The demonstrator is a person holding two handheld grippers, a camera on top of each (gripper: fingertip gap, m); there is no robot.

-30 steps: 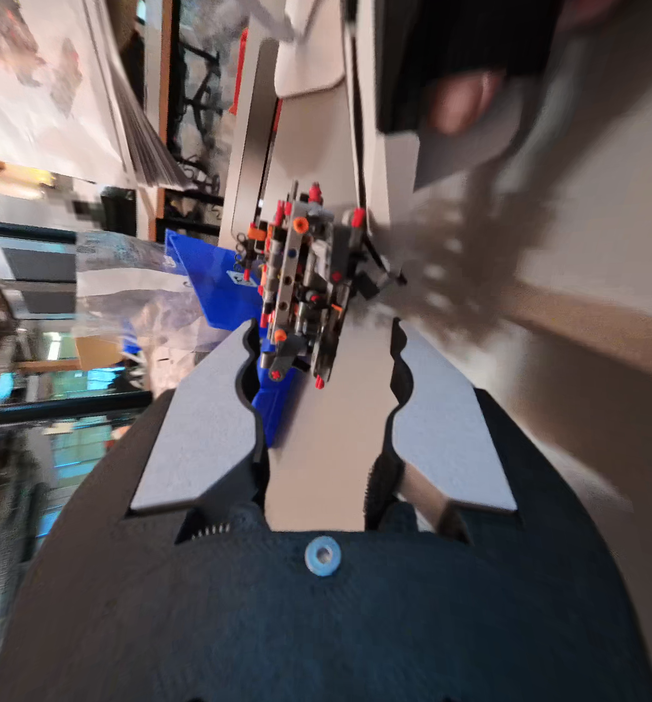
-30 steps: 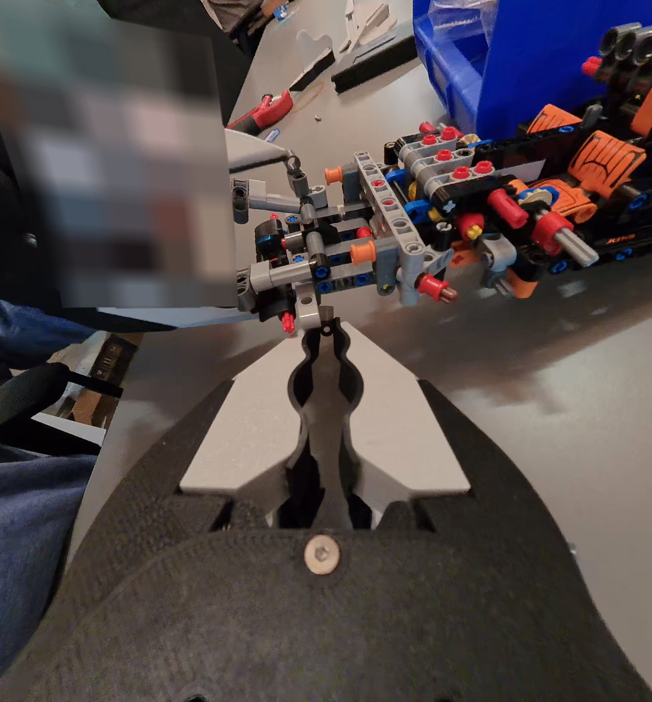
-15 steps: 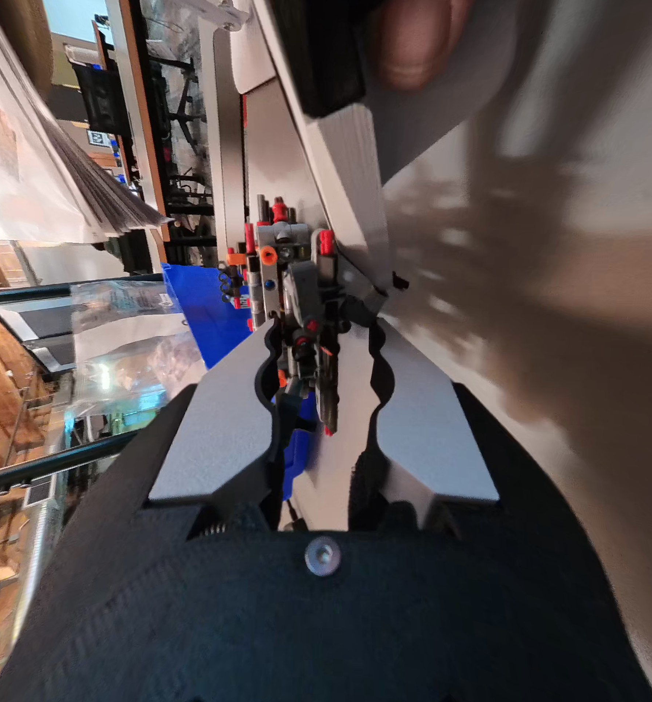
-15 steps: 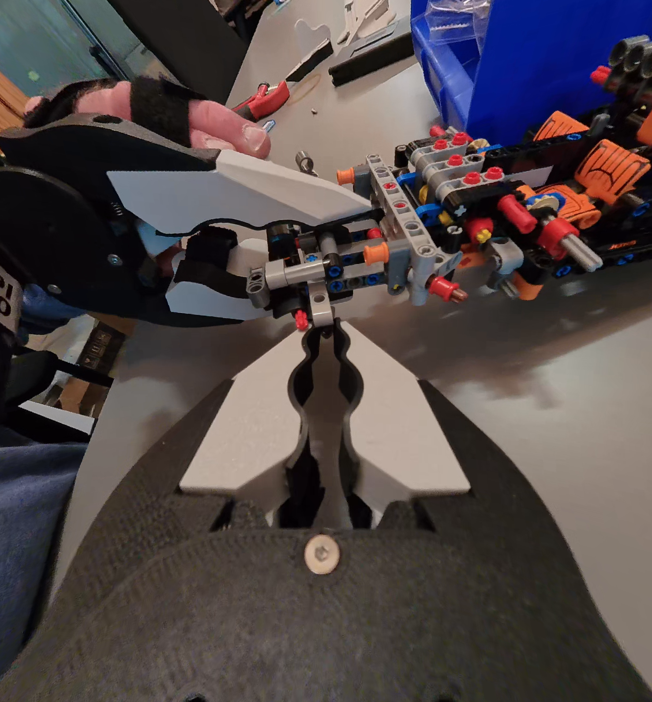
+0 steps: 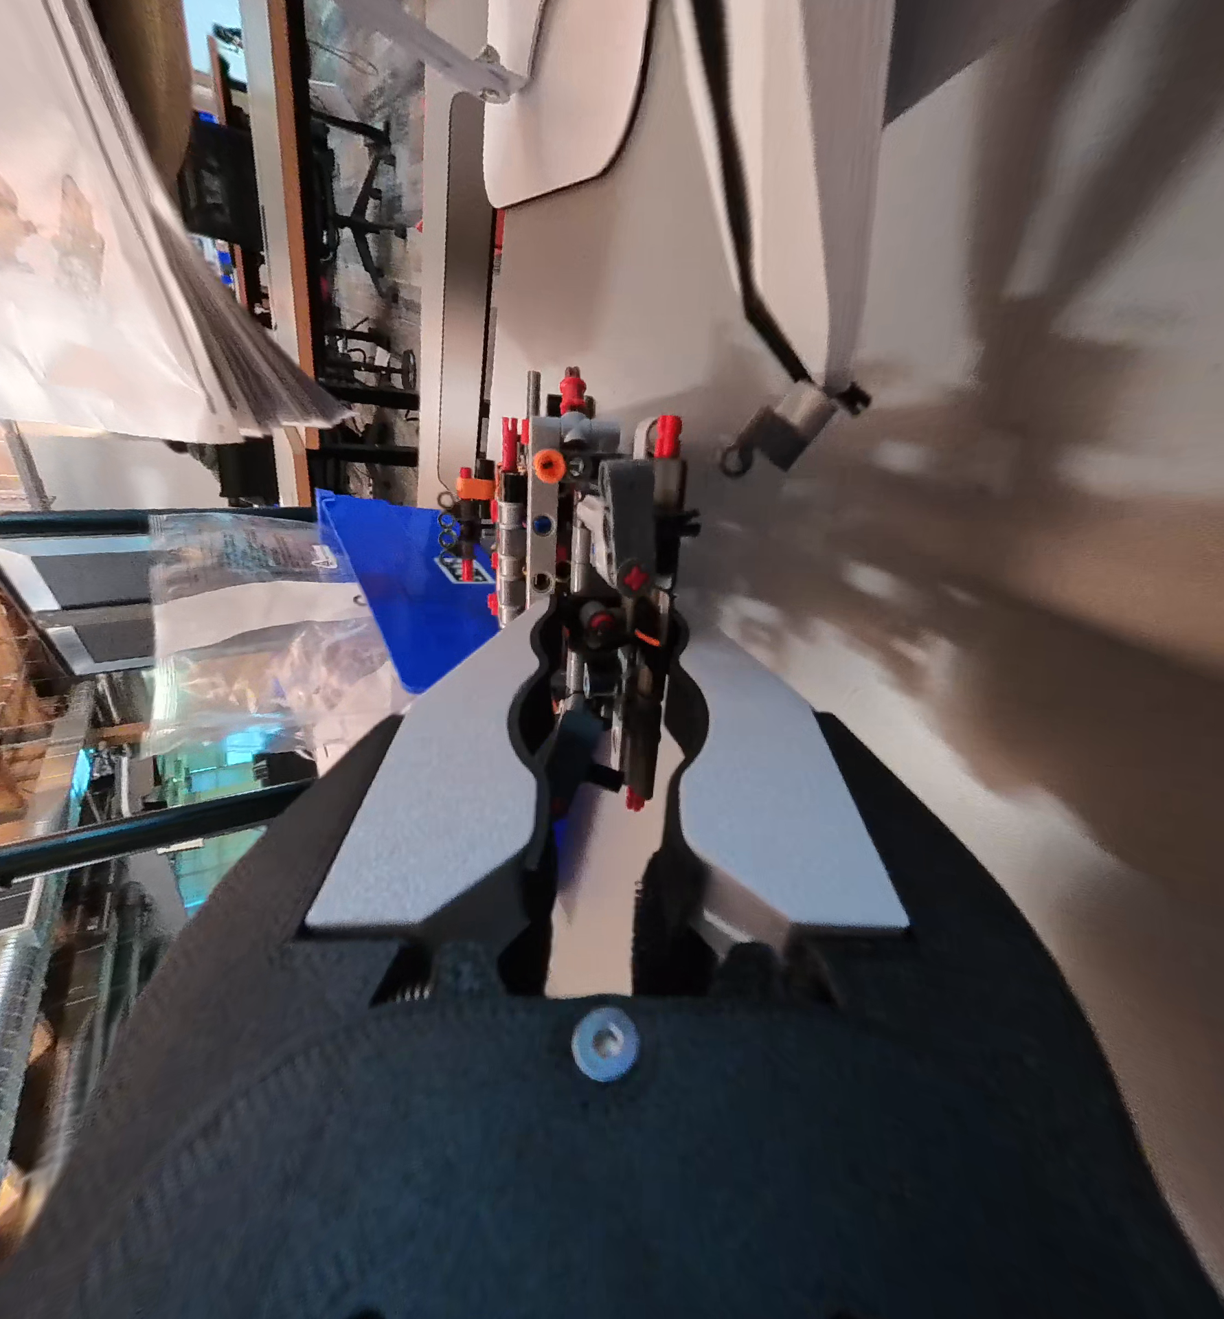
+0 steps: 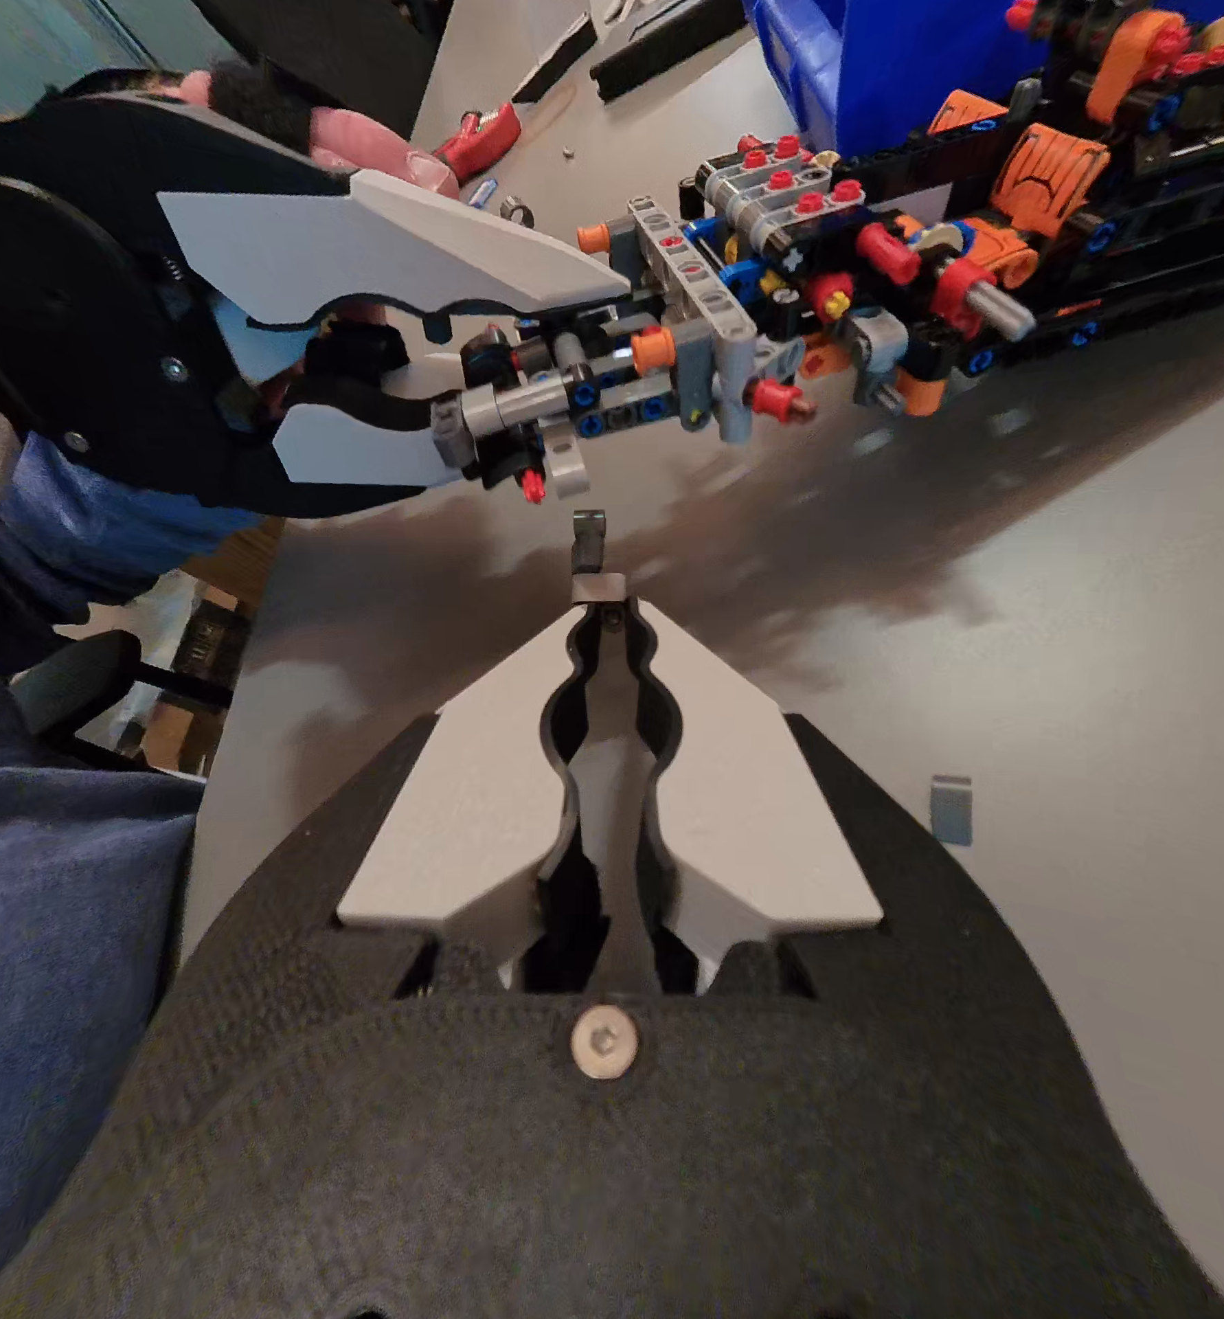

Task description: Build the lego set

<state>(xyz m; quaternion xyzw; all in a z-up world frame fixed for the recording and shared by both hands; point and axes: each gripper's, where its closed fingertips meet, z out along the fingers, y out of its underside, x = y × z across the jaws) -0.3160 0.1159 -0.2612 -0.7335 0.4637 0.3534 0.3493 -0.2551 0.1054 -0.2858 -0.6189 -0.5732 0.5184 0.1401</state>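
- My left claw [image 6: 452,400] now grips the near end of the lego model [image 6: 666,342]; a second ago it was only approaching, its fingers spread wide of the frame.
- In the left wrist view the same claw [image 5: 605,642] has its fingers drawn in on either side of the model [image 5: 580,571], touching it, so I judge the hold to be firm.
- My right claw [image 6: 598,607] is pressed together on a small grey piece [image 6: 595,571]. A half second ago that piece sat right against the underside of the model; now it hangs apart, just below the red pin [image 6: 534,489].
- From the left wrist view the right claw [image 5: 830,371] shows up top, piece [image 5: 773,435] at its tip, clear of the model.
- The model's far end rests on the worktop [image 6: 1023,642] near the blue bin [image 6: 880,64].
- My reading: the piece is not yet seated. With the model steadied, the next push needs the piece lined up with its socket, or it could skid off.
- Another grey part [image 6: 950,810] lies on the worktop to my right.
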